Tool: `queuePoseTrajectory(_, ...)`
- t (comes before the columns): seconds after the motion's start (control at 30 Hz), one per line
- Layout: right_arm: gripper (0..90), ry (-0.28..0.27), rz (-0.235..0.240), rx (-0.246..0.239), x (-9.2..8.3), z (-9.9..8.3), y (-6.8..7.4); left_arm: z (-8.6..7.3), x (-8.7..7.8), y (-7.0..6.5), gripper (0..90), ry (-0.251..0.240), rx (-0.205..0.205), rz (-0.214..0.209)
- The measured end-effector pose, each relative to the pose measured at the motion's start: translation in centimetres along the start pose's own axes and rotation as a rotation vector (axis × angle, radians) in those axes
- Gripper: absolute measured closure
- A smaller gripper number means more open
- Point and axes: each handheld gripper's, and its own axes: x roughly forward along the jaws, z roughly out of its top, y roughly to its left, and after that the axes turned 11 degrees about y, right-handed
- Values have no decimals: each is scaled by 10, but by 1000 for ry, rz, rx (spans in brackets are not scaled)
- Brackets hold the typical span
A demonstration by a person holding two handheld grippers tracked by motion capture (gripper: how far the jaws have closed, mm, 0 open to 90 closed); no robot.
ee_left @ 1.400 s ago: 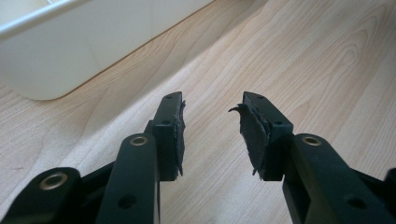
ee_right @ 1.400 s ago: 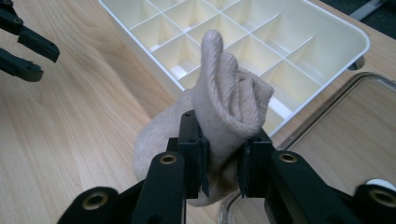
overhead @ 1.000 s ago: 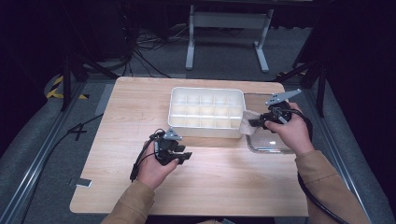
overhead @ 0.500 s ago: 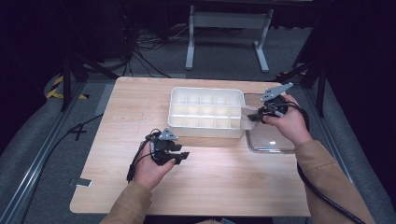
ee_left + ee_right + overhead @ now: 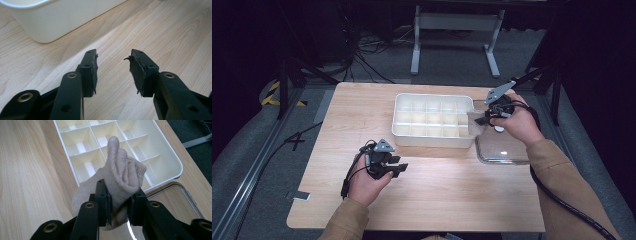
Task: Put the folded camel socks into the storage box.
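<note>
My right gripper (image 5: pixel 117 202) has its jaws clamped on a bunched beige sock (image 5: pixel 120 180), held over the near end of the white divided tray (image 5: pixel 432 142). I'd keep that squeeze firm until the sock sits squarely above one compartment, then lower it in. My left gripper (image 5: pixel 113 67) rests with jaws apart and nothing between them over the wooden table (image 5: pixel 442 195), having just been opening and closing slightly.

The right gripper (image 5: pixel 486 119), clamped on the beige sock (image 5: pixel 120 182), moved from above the clear tray (image 5: pixel 502 152) toward the white divided box (image 5: pixel 432 122).
</note>
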Motion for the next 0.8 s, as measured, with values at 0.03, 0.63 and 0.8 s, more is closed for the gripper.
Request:
queuePoseTrajectory(0.03,736,8,-2,-7,1,1,0,-1,-1,1,580,0,5,4)
queuePoseTrajectory(0.63,730,91,-1,-118,25,22,-8,-21,-14,5,578,-9,-40,37)
queuePoseTrajectory(0.8,728,109,2,-135,30,24,-9,-23,-16,6,572,-9,-44,39)
